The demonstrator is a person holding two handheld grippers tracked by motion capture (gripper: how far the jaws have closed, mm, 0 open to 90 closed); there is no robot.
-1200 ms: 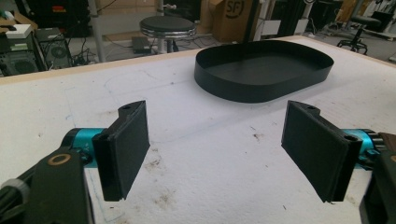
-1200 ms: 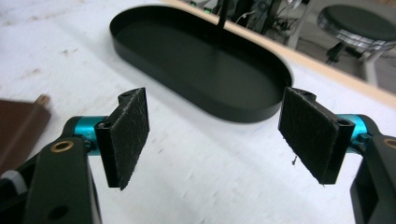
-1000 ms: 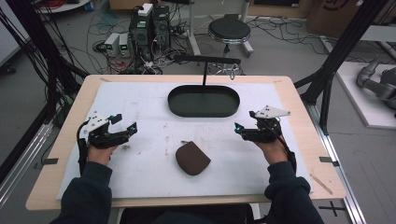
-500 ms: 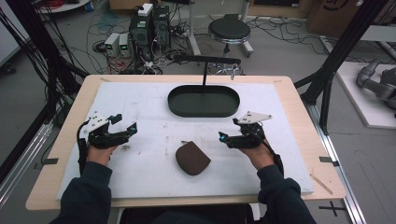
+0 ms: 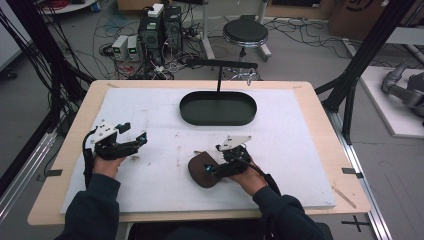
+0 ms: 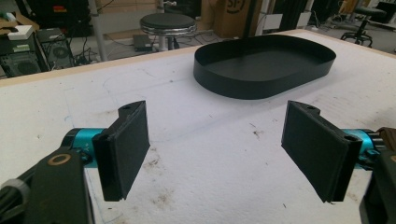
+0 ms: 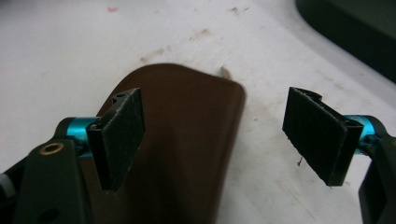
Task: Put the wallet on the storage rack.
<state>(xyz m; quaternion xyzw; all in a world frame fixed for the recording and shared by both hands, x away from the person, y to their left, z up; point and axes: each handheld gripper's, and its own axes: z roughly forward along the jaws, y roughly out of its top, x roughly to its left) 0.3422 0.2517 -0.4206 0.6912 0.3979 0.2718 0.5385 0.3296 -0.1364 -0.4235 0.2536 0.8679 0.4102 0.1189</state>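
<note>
A flat brown leather pouch lies on the white mat near the front middle. My right gripper hovers at the pouch's right edge, pointing left over it. In the right gripper view the pouch lies under the left jaw and part of the gap, with no pad touching it. These jaws have just been opening and stand wide. My left gripper rests at the mat's left side, open with bare mat between its pads. A black oval tray sits at the back middle.
The tray's wall lies ahead of the left gripper, and its corner shows past the right one. A black T-shaped stand rises behind the tray. The wooden table edge frames the mat. Cables, computers and a stool fill the floor beyond.
My right gripper has moved left and toward the front, from the mat's right side to the pouch's right edge. The left gripper and the pouch have stayed put.
</note>
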